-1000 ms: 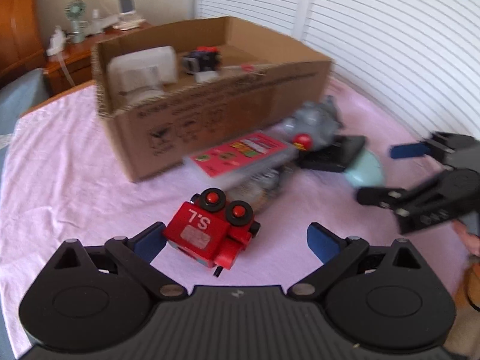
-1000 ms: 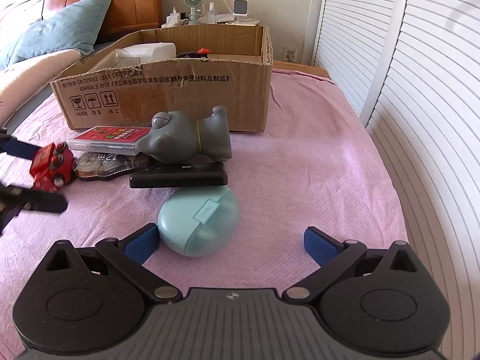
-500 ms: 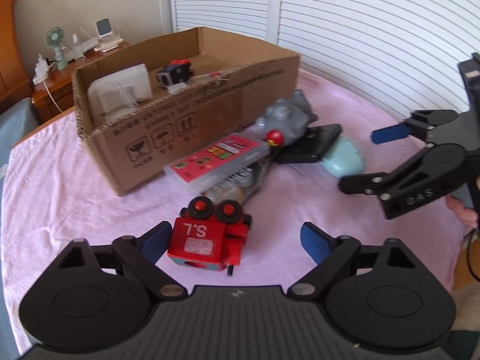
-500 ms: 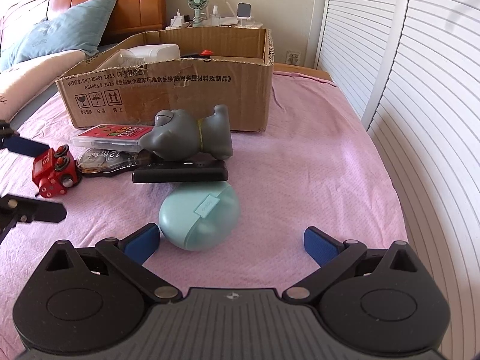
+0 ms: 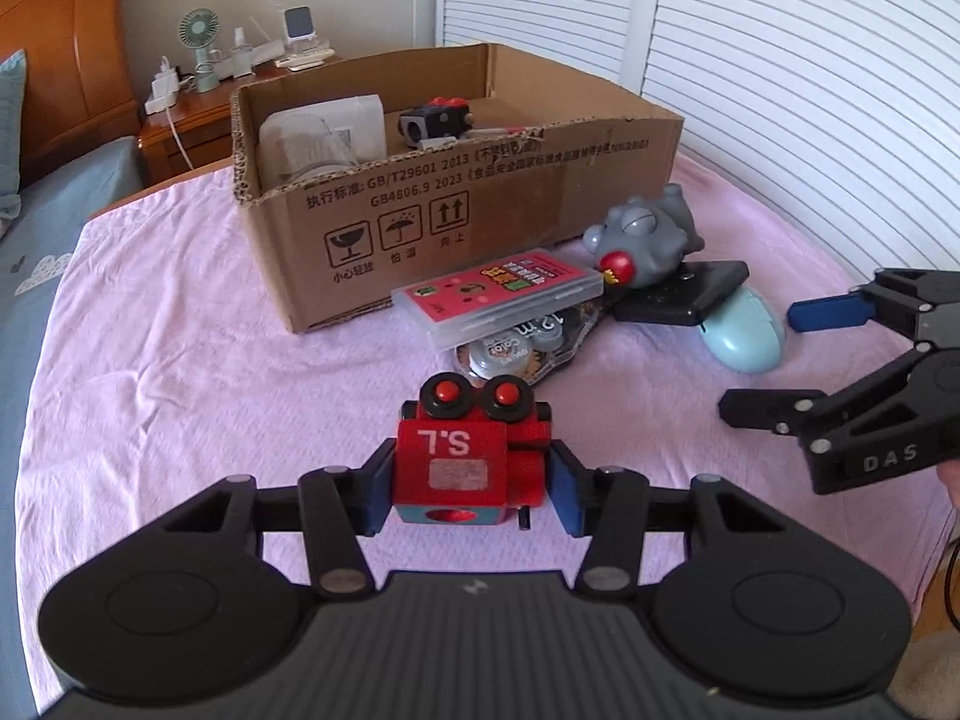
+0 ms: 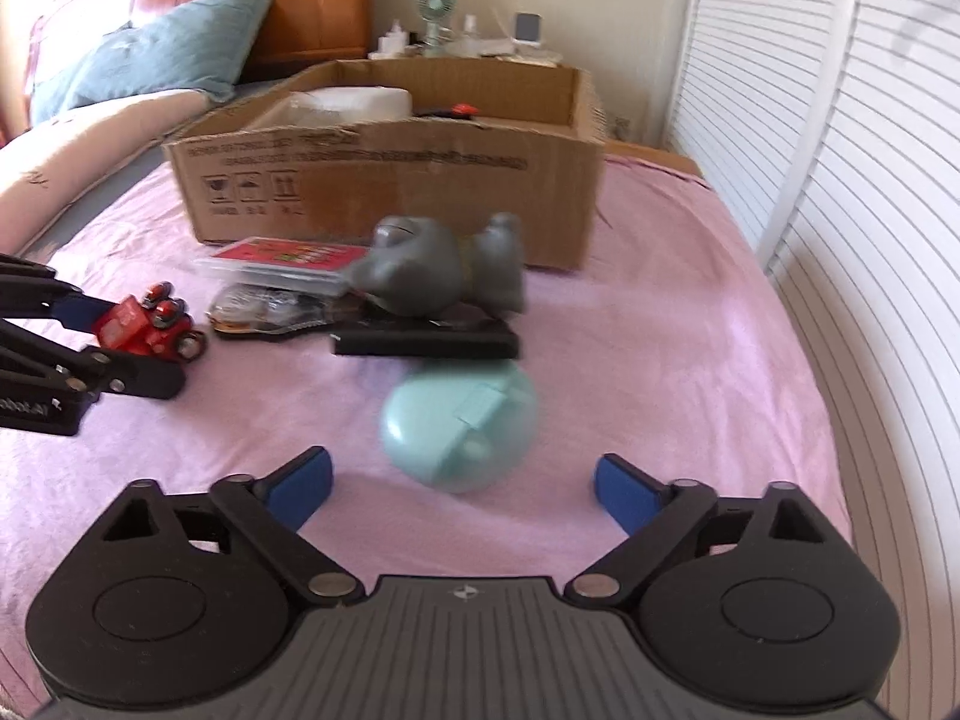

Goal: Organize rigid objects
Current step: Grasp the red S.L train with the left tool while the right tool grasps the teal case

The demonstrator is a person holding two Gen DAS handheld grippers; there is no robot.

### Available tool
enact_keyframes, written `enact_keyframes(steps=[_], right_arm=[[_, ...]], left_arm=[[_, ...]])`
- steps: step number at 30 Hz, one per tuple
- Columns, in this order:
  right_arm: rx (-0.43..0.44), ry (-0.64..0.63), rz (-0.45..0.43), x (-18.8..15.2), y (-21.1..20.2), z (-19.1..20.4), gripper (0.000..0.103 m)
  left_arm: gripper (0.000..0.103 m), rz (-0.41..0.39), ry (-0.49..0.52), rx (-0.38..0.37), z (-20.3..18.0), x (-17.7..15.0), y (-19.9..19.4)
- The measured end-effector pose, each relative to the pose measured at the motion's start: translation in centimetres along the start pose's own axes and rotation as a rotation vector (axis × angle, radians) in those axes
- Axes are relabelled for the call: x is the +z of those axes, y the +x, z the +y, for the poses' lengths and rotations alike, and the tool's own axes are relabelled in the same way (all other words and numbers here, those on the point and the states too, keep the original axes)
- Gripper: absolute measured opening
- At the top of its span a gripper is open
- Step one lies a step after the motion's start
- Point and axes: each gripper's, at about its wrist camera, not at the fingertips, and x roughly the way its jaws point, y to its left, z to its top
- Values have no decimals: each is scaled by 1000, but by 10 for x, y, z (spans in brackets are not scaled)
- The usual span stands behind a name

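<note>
My left gripper (image 5: 471, 489) is shut on a red wooden toy truck (image 5: 465, 459) marked "S.L", its blue pads against both sides; the truck also shows in the right wrist view (image 6: 141, 324). My right gripper (image 6: 465, 489) is open and empty, just short of a pale teal egg-shaped case (image 6: 459, 420). Behind it lie a black flat device (image 6: 426, 339), a grey figure (image 6: 444, 270) on top, a red card case (image 5: 501, 294) and a clear packet of round items (image 5: 516, 345). An open cardboard box (image 5: 456, 192) stands behind them.
The box holds a white appliance (image 5: 327, 135) and a small black and red toy (image 5: 435, 117). A pink cloth (image 5: 180, 360) covers the bed. A nightstand (image 5: 180, 132) with a fan stands behind; a blue pillow (image 6: 162, 54) and slatted doors (image 6: 840, 180) flank the bed.
My left gripper moved in around the red truck and shut on it. My right gripper came a little closer to the teal case and stays open.
</note>
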Motion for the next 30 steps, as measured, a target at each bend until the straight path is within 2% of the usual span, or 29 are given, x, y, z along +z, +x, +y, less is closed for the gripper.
enact_keyframes(steps=[1, 3, 8, 12, 18, 22, 30], right_arm=[[5, -3, -7, 2, 0, 2, 85], [14, -11, -15, 5, 2, 5, 79], [11, -14, -27, 13, 8, 8, 72], [-4, -2, -34, 15, 10, 6, 59], [20, -17, -16, 7, -1, 2, 59], [15, -14, -4, 3, -6, 0, 59], [-3, -1, 4, 5, -5, 2, 60]], left_arm=[[50, -1, -3, 1, 0, 0, 0], [50, -1, -5, 3, 0, 1, 0], [50, -5, -1, 4, 0, 0, 0], [50, -5, -2, 8, -1, 1, 1], [50, 10, -3, -10, -5, -3, -5], [55, -2, 26, 16, -9, -5, -4], [56, 6, 17, 32, -10, -2, -1]])
